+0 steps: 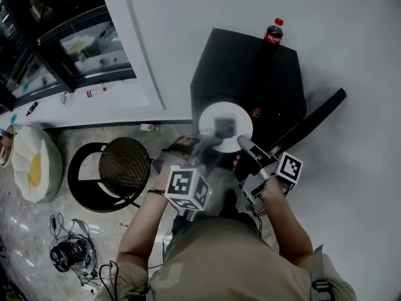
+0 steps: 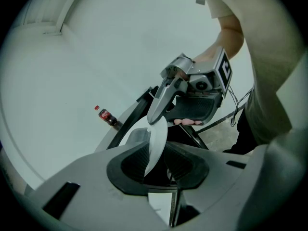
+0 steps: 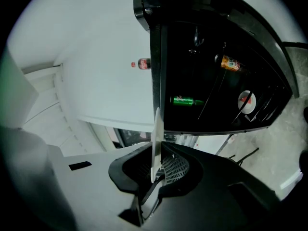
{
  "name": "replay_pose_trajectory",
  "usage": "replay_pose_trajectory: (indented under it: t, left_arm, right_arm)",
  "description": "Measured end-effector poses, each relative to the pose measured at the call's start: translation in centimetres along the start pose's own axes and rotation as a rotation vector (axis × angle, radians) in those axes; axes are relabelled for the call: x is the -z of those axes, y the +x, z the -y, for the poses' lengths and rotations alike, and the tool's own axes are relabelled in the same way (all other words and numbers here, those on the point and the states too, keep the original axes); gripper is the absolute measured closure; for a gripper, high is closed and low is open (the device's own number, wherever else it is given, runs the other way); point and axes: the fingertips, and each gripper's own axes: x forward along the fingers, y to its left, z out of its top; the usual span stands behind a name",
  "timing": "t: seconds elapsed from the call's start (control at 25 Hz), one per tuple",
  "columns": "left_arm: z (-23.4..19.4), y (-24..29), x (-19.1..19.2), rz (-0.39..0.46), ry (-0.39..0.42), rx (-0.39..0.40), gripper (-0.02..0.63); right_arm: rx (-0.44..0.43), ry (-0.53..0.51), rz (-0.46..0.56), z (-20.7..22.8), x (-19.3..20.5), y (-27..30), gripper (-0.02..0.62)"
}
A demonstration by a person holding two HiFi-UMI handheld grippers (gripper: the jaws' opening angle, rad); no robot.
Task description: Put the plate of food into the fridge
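A white plate (image 1: 235, 115) with a dark piece of food (image 1: 223, 127) hangs in front of the small black fridge (image 1: 250, 74), whose door (image 1: 313, 121) stands open to the right. My left gripper (image 1: 210, 144) is shut on the plate's near-left rim and my right gripper (image 1: 243, 143) on its near-right rim. In the left gripper view the plate (image 2: 158, 136) runs edge-on between the jaws, with the right gripper (image 2: 155, 119) clamped on its far side. In the right gripper view the plate's rim (image 3: 156, 129) stands between the jaws before the dark fridge shelves (image 3: 211, 81).
A cola bottle (image 1: 274, 32) stands on top of the fridge. Inside lie a green bottle (image 3: 185, 100) and an orange one (image 3: 230, 63). On the floor to the left are a round black stool (image 1: 122, 168), a white cushion (image 1: 34, 165) and a tangle of cables (image 1: 72, 253).
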Motion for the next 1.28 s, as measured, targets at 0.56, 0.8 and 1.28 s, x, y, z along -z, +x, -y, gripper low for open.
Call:
replay_pose_trajectory:
  t: [0.56, 0.8, 1.28]
  left_arm:
    - [1.0, 0.6, 0.5, -0.013, -0.015, 0.042, 0.508]
    - [1.1, 0.5, 0.8, -0.023, -0.037, 0.043, 0.495]
    - [1.6, 1.3, 2.1, -0.044, -0.071, 0.045, 0.495]
  right_arm:
    - [0.011, 0.035, -0.002, 1.5, 0.1, -0.2, 0.548]
    - [0.023, 0.054, 0.006, 2.2, -0.1, -0.3, 0.552]
    - [0.063, 0.066, 0.029, 4.1, -0.9, -0.7, 0.557]
